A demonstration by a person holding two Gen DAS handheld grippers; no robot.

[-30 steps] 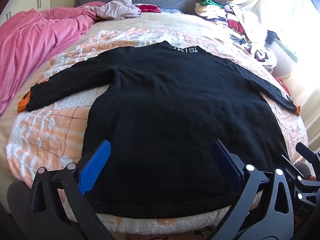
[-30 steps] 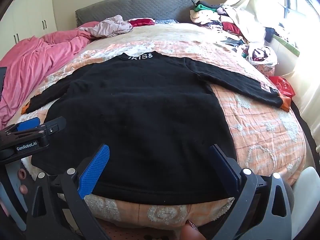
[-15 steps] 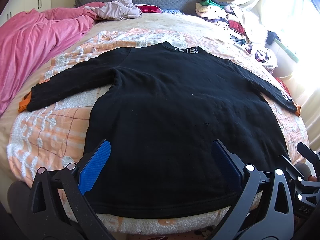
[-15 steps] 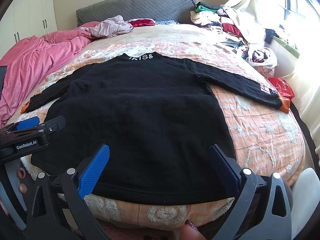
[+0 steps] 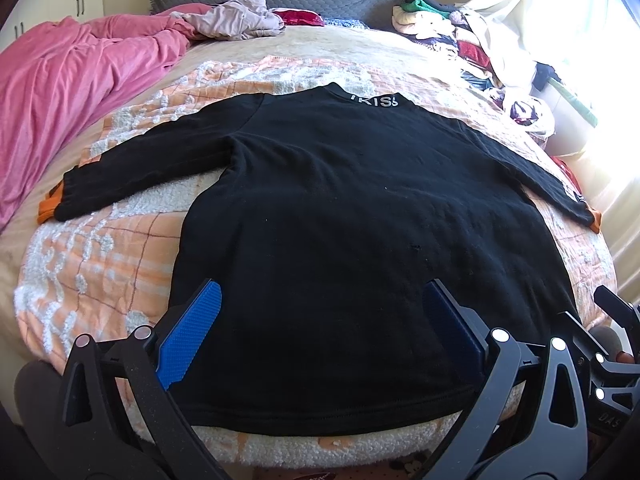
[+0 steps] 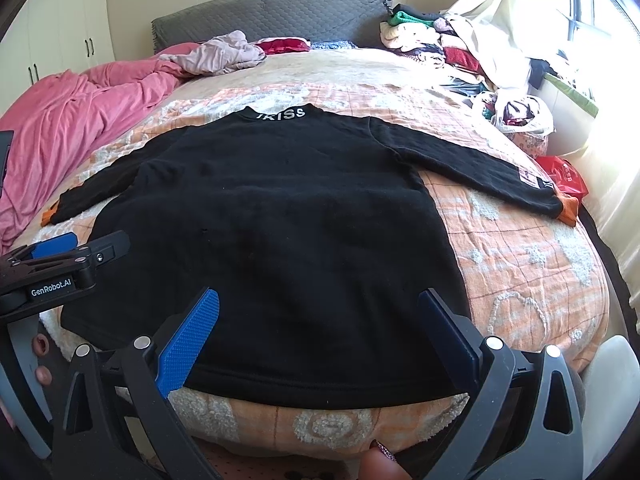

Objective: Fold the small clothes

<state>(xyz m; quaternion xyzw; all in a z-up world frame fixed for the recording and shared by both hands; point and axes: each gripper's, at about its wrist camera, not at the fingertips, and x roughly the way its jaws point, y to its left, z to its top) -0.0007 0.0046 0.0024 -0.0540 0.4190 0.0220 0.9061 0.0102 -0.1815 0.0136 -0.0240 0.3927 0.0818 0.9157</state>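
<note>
1. Black long-sleeved fleece sweater [image 5: 360,240] lies flat on the orange checked bedspread [image 5: 100,264]; its collar reads "IKISS".
2. Left gripper [image 5: 320,332] and right gripper [image 6: 316,328] gape wide, empty, above the hem.
3. Left gripper's body reads "GenRobot.AI".

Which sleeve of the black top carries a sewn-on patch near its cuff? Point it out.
The sleeve stretched toward the window side: a pale patch sits just before its orange cuff. The other sleeve shows none.

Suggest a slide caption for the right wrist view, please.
Open right tool poised at the hem of a flat black sweater.
</note>
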